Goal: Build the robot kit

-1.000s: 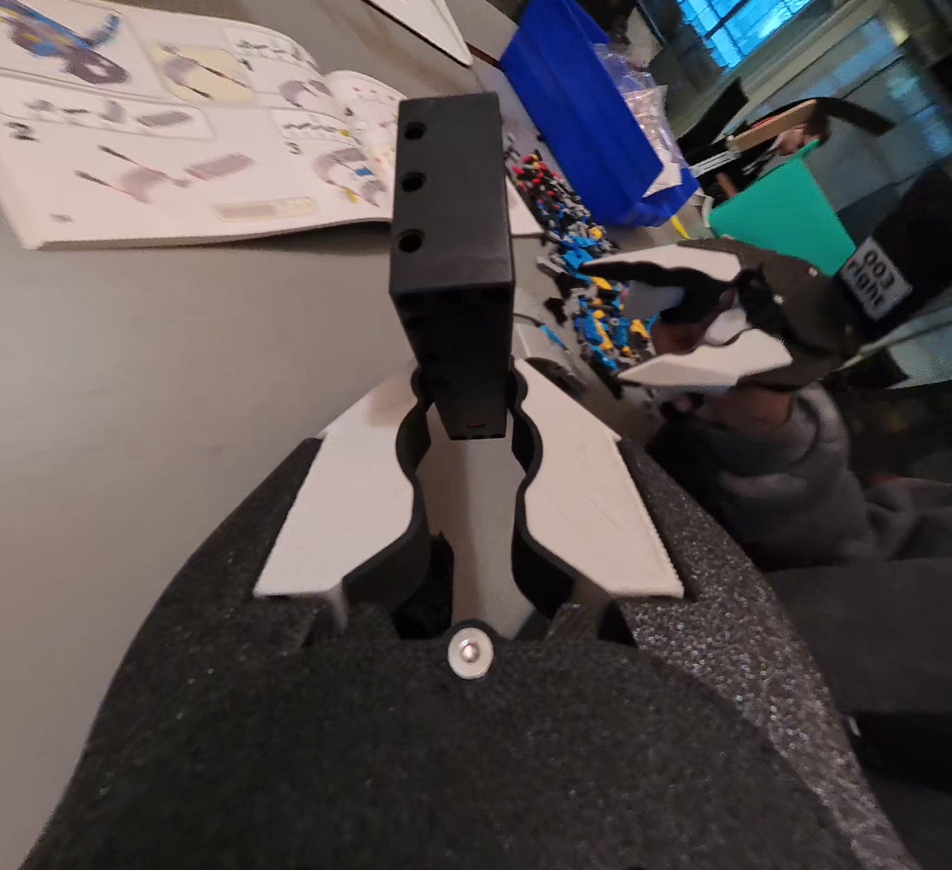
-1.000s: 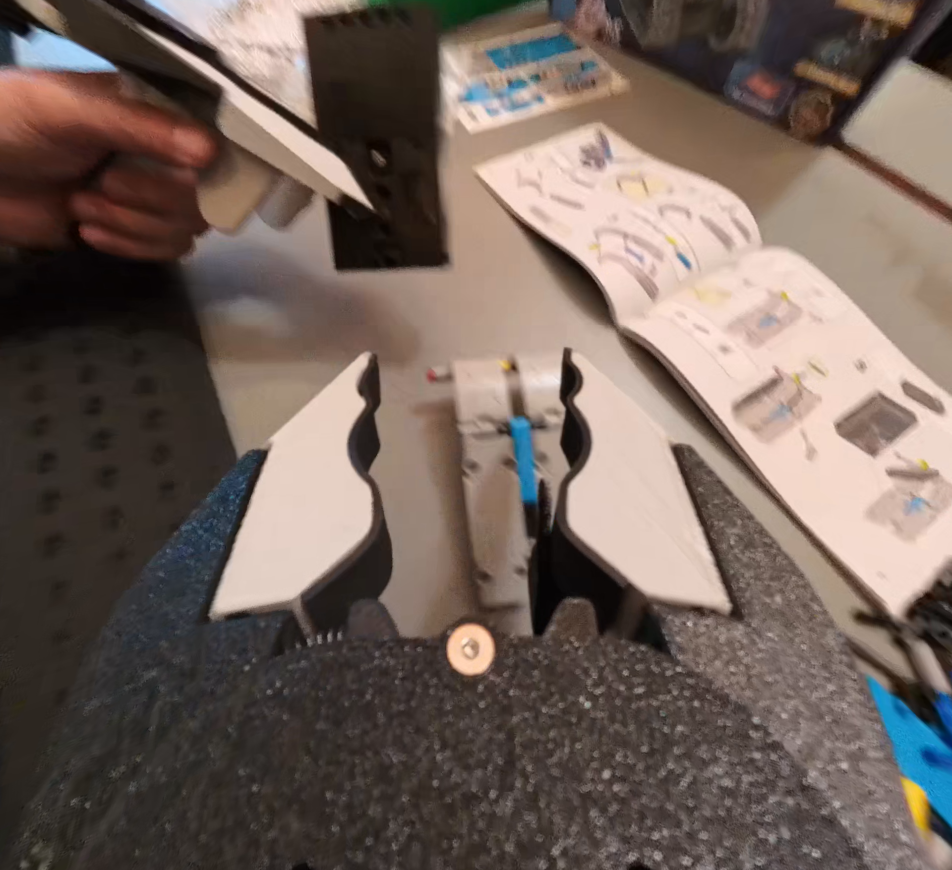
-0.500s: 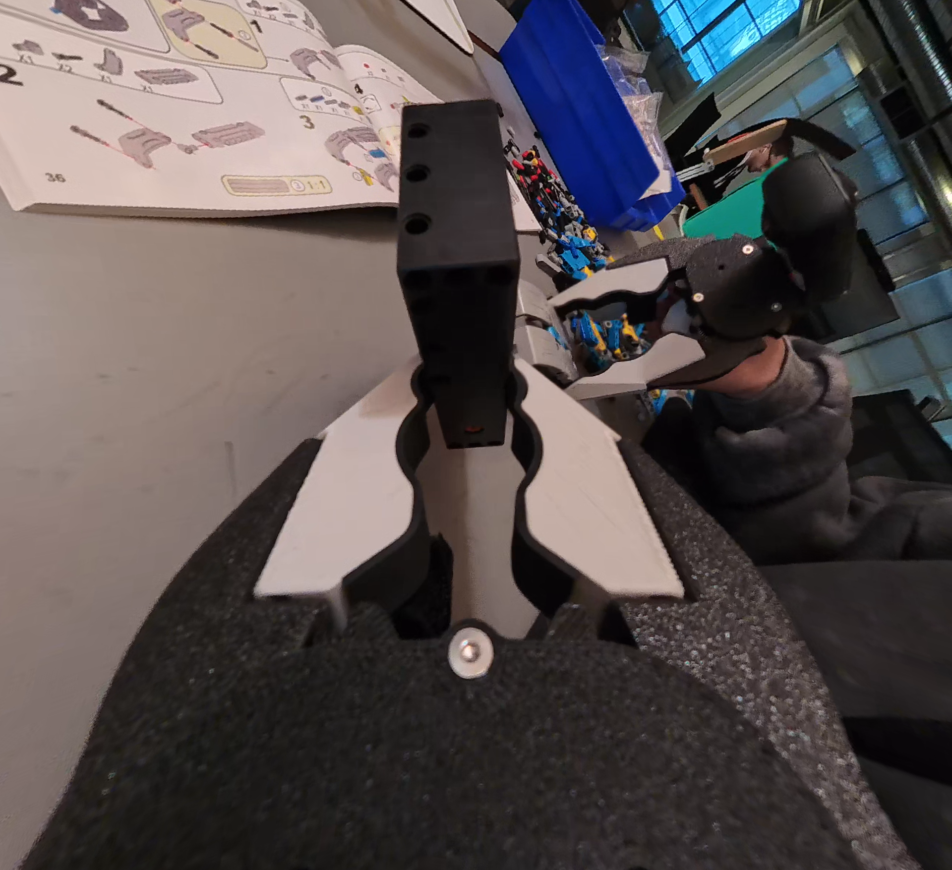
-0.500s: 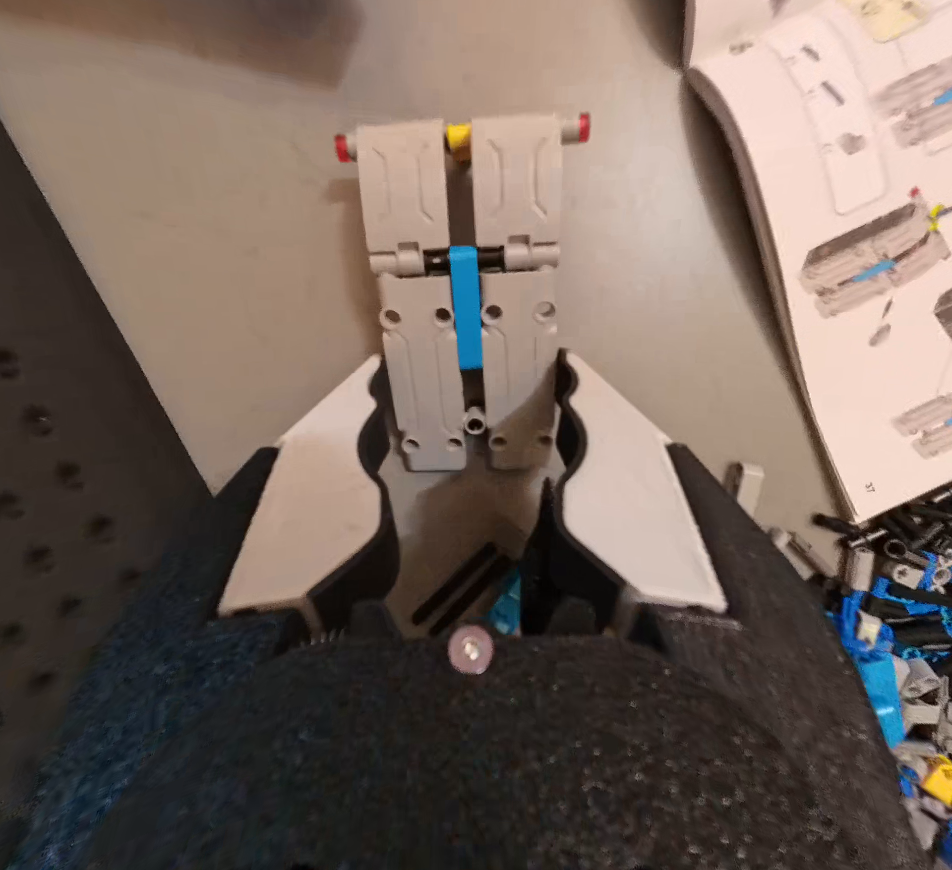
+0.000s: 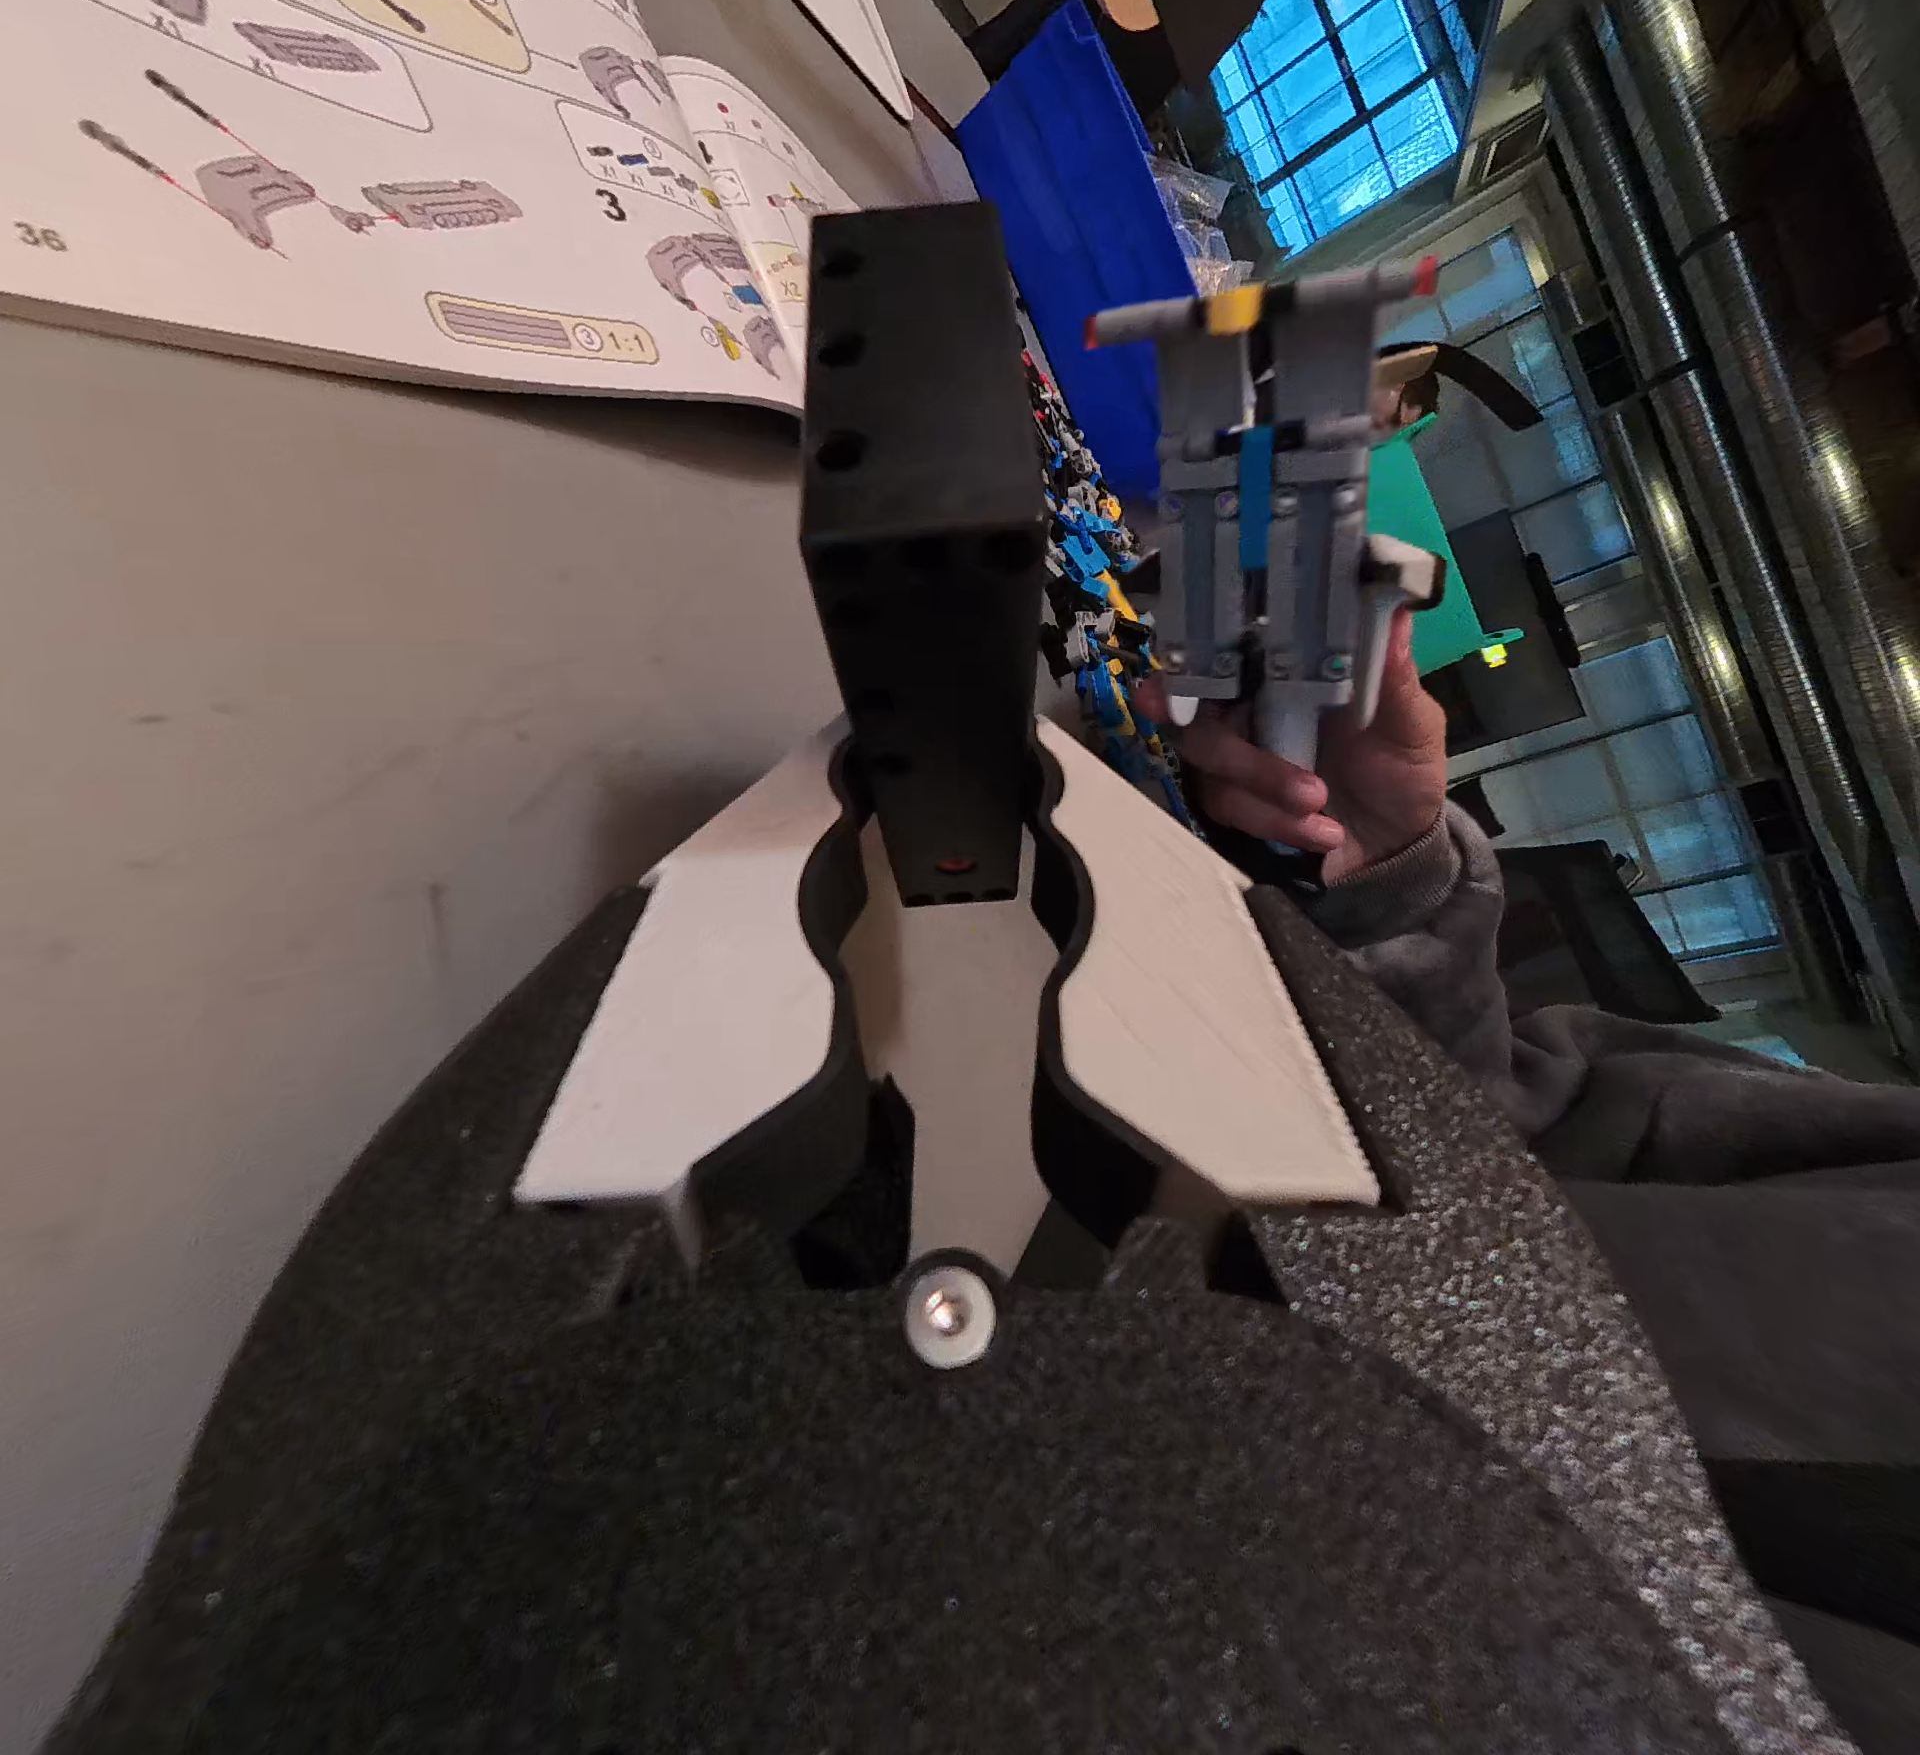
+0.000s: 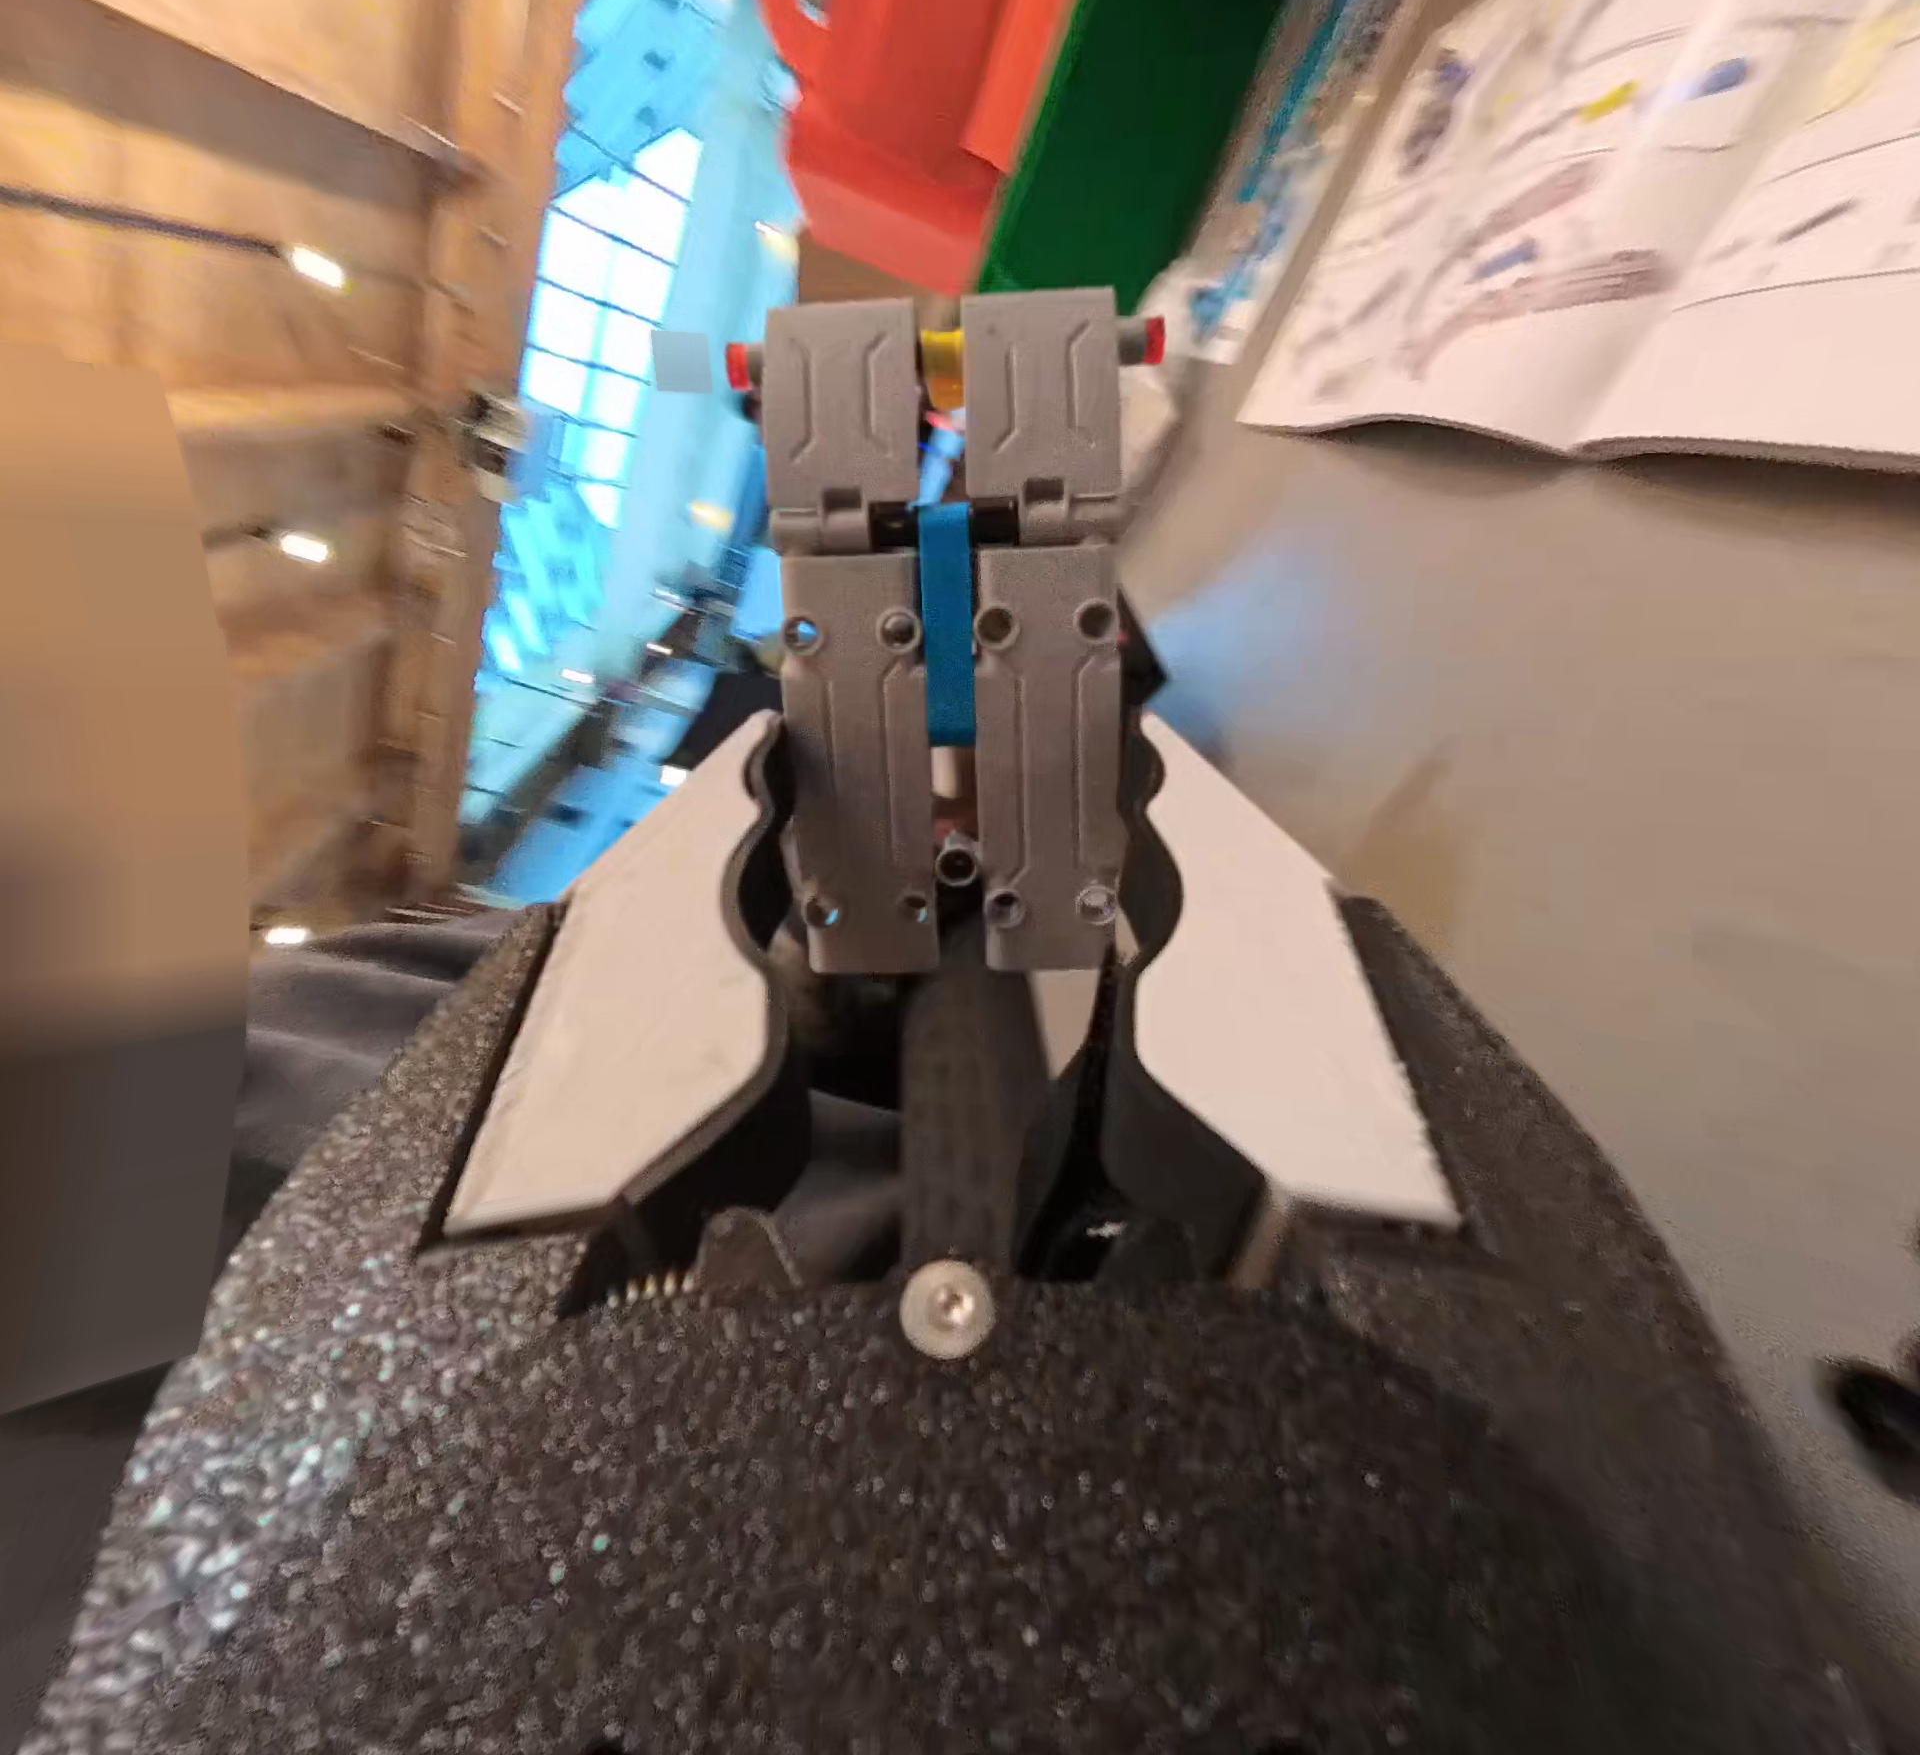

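My left gripper (image 5: 940, 770) is shut on a black block with round holes (image 5: 914, 500), which sticks out forward above the grey table (image 5: 364, 666). My right gripper (image 6: 948, 760) is shut on a grey brick assembly (image 6: 940, 625) with a blue strip down its middle, a yellow piece and red pin ends at its top. It holds the assembly in the air, tilted. In the left wrist view the assembly (image 5: 1262, 500) shows just right of the black block, held by the right gripper with a hand (image 5: 1320, 770) below it.
An open instruction booklet (image 5: 312, 147) lies on the table; it also shows in the right wrist view (image 6: 1610, 199). A pile of small loose bricks (image 5: 1091, 552) and a blue bin (image 5: 1070, 251) lie beyond the black block. A sleeve (image 5: 1558, 1082) is at the right. The tips of one gripper are about 12 centimeters away from the tips of the other.
My right gripper closed on the grey assembly that lay on the table and lifted it up beside the black block. My left gripper kept its hold on the black block.
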{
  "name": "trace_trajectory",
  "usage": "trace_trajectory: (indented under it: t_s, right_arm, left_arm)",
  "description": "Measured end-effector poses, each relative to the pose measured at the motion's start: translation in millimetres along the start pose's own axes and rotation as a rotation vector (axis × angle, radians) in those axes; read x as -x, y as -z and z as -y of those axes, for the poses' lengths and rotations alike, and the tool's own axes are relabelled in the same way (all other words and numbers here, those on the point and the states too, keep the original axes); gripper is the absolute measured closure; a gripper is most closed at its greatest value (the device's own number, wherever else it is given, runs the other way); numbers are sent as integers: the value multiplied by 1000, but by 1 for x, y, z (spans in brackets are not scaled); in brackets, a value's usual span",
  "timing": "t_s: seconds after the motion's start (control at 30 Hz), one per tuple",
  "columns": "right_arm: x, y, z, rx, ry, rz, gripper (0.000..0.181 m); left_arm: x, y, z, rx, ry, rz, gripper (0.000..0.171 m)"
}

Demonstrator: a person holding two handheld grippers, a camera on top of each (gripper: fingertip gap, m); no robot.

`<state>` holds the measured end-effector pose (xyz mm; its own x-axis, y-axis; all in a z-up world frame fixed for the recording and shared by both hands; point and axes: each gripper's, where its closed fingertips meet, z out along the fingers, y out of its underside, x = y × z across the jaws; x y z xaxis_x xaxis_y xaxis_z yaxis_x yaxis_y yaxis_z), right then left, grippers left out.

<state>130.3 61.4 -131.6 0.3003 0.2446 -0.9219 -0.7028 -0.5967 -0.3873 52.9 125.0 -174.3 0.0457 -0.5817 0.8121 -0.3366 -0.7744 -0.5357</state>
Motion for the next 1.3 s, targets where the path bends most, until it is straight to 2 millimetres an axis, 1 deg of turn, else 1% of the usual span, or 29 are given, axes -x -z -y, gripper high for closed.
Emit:
trace_trajectory:
  t_s: [0.03, 0.07, 0.1, 0.17, 0.27, 0.37, 0.43, 0.47, 0.53, 0.6, 0.67, 0.7, 0.8, 0.87, 0.9, 0.97, 1.03, 1.13, 1.3]
  right_arm:
    - [9, -3, 1, -26, -21, 71, 121]
    - [13, -8, 2, -45, -18, 103, 120]
    - [11, -15, -1, -42, 21, 71, 120]
    - [2, -31, -12, 1, 176, -49, 119]
    - [11, -50, -23, 34, 358, -109, 119]
    - [8, -54, -26, 36, 565, -245, 120]
    - [7, -50, -20, 13, 657, -314, 120]
    - [7, -49, -18, 8, 672, -325, 120]
    - [10, -49, -15, -14, 606, -270, 120]
    - [14, -40, -7, -63, 493, -189, 119]
    - [20, -16, 7, -149, 442, -158, 120]
    - [23, 1, 14, -191, 444, -168, 120]
    - [21, 53, 33, -312, 555, -340, 119]
    - [24, 80, 42, -420, 592, -371, 120]
    - [25, 87, 45, -460, 579, -344, 120]
    - [26, 93, 48, -500, 531, -262, 120]
    - [23, 90, 47, -484, 492, -213, 120]
    - [25, 84, 45, -469, 454, -131, 119]
    - [23, 72, 39, -409, 454, -122, 119]
  left_arm:
    - [0, -1, 0, -1, -5, 4, 146]
    - [-1, -2, 0, -2, -8, 6, 146]
    - [-3, -3, -1, -4, -5, 3, 146]
    - [-10, -9, -3, -7, 4, -11, 146]
    - [-20, -18, -7, -9, 7, -20, 146]
    - [-28, -22, -9, -21, 13, -25, 146]
    - [-31, -23, -12, -17, 5, -25, 146]
    - [-31, -23, -12, -16, -1, -20, 146]
    - [-30, -23, -13, -12, 8, -26, 146]
    - [-26, -18, -9, -29, 24, -27, 146]
    - [-18, -8, -2, -55, 11, -10, 146]
    - [-13, -1, 4, -78, -17, 10, 146]
    - [-7, 16, 17, -127, -81, 26, 146]
    - [-7, 17, 18, -134, -70, 2, 146]
    - [-8, 15, 17, -124, -61, -12, 146]
    - [-9, 9, 15, -107, -58, -25, 146]
    - [-11, 3, 13, -95, -62, -41, 146]
    - [-9, -5, 12, -80, -59, -43, 146]
    - [-10, -15, 11, -74, -65, -45, 146]
